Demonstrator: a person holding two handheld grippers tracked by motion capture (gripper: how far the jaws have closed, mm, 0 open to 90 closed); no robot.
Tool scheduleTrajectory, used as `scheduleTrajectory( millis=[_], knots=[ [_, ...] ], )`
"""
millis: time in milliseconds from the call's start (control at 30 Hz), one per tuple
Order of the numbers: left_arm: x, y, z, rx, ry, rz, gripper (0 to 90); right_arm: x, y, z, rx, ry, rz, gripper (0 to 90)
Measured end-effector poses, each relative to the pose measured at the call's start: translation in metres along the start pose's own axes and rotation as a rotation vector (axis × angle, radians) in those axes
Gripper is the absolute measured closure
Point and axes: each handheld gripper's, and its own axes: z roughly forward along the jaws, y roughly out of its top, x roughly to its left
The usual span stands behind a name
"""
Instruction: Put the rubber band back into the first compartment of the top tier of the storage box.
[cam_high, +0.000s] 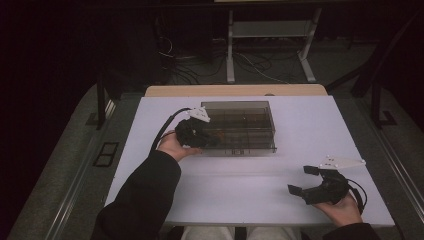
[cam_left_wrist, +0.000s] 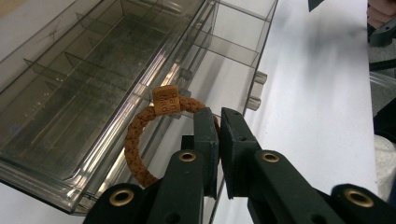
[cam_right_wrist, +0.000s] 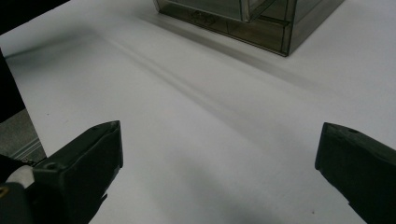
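The left gripper (cam_left_wrist: 219, 122) is clamping its jaws together on a brown braided ring (cam_left_wrist: 140, 149), pinching the cord at the ring's right side. In the left gripper view the ring is hanging to the left of the jaws, with a small tan printed tag (cam_left_wrist: 166, 100) sitting at its top. The ring is hovering over the near left part of a smoky clear plastic box (cam_high: 240, 125), whose inside is divided into compartments; which compartment lies under the ring I cannot tell. In the high view the left gripper (cam_high: 197, 134) is sitting at the box's near left corner, with the person's left hand (cam_high: 172, 147) wrapping around it.

The box is resting on a white table (cam_high: 250, 185), toward the far middle. The right gripper (cam_high: 301, 181) is lying well apart from the box, near the table's near right corner, in the person's right hand (cam_high: 345, 207). Its jaws are standing wide apart with nothing between them, pointing left across bare tabletop.
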Motion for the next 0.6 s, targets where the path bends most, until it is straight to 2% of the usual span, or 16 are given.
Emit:
scheduleTrajectory(
  millis=[300,600],
  knots=[
    [0.003,-0.003,0.006,0.006,-0.006,-0.022,84.5,0.000,0.000,0.000,0.002,-0.001,0.001,0.1],
    [0.007,-0.003,0.012,0.020,-0.006,-0.021,83.8,0.000,0.000,0.000,0.003,0.000,0.000,0.1]
  ],
)
